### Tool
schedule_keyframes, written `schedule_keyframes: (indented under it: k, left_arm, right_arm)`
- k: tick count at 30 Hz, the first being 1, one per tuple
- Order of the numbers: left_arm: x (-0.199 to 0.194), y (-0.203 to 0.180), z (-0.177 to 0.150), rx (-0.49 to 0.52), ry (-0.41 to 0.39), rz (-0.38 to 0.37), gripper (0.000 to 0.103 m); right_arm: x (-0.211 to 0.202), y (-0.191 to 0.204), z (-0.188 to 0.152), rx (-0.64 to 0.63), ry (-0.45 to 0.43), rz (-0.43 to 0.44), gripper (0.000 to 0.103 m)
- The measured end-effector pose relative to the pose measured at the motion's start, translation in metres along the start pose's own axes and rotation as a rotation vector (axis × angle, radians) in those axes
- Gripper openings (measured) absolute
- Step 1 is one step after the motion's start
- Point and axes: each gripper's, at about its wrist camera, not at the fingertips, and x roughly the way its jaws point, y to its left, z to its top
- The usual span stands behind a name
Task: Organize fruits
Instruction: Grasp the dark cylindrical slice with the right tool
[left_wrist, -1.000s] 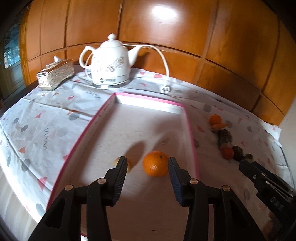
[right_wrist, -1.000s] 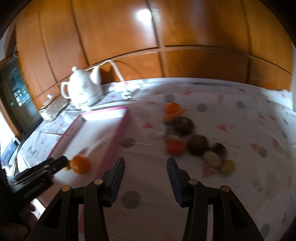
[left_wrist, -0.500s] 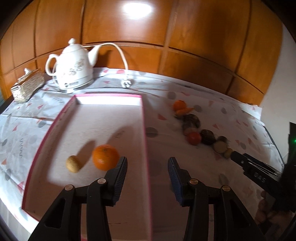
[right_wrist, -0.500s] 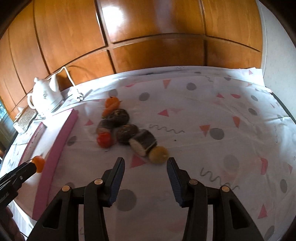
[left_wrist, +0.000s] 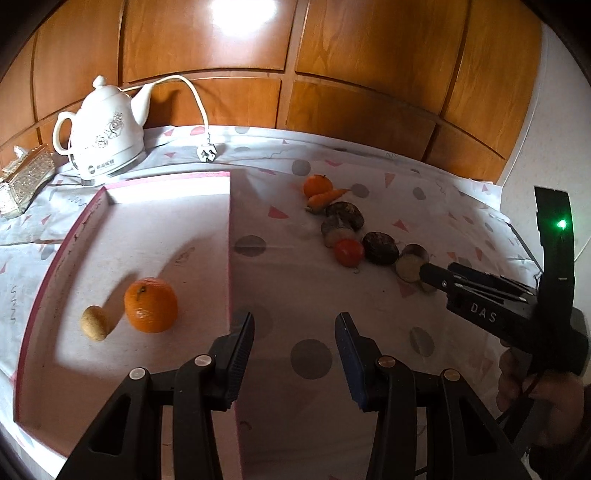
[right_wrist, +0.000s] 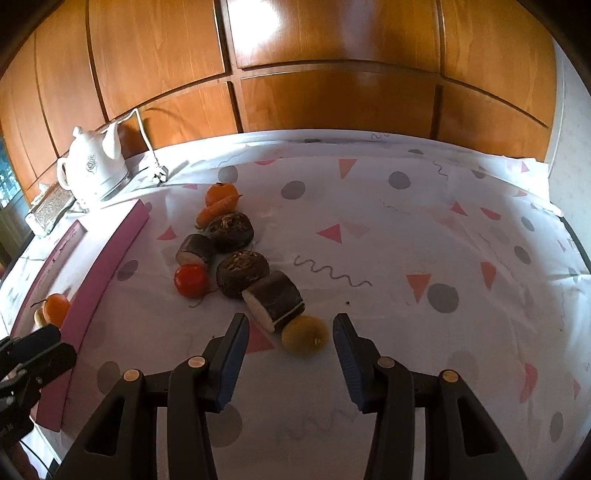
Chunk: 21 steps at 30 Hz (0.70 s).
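A pink-rimmed tray (left_wrist: 229, 236) holds a large orange (left_wrist: 150, 310) and a small tan fruit (left_wrist: 95, 322). My left gripper (left_wrist: 295, 317) is open over the tray's right rim, with nothing between its fingers. To the right, produce lies in a row on the cloth: a small orange (right_wrist: 221, 192), a carrot (right_wrist: 218, 210), a red tomato (right_wrist: 190, 280), dark round pieces (right_wrist: 242, 273) and a dark-skinned cut piece (right_wrist: 273, 299). My right gripper (right_wrist: 291, 332) is open at the row's near end. A yellow-green fruit (right_wrist: 304, 335) lies between its fingertips, unsqueezed.
A white kettle (left_wrist: 105, 140) with its cord and plug (left_wrist: 207, 153) stands at the back left, next to a glittery box (left_wrist: 24, 181). Wooden panels back the table. The patterned cloth (right_wrist: 424, 240) stretches to the right of the row. A hand (left_wrist: 539, 398) holds the right gripper.
Both views have swung to the right. The left gripper went from over the large orange to the tray's right rim. The right gripper closed in on the row's near end.
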Motion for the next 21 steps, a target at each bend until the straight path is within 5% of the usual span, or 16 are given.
schedule_keyframes:
  k: [10, 11, 12, 21]
  left_arm:
    - [0.022, -0.01, 0.013, -0.019, 0.032, -0.034, 0.046]
    - [0.024, -0.011, 0.016, -0.02, 0.033, -0.038, 0.046]
    - [0.027, -0.012, 0.018, -0.021, 0.032, -0.039, 0.046]
    - [0.055, -0.024, 0.035, -0.026, 0.053, -0.044, 0.046]
  right_arm:
    - [0.017, 0.008, 0.009, -0.056, 0.0, 0.022, 0.049]
    - [0.018, 0.008, 0.009, -0.061, -0.003, 0.018, 0.047]
    - [0.018, 0.008, 0.009, -0.065, -0.011, 0.017, 0.034]
    - [0.019, 0.005, 0.008, -0.059, -0.042, 0.028, 0.034]
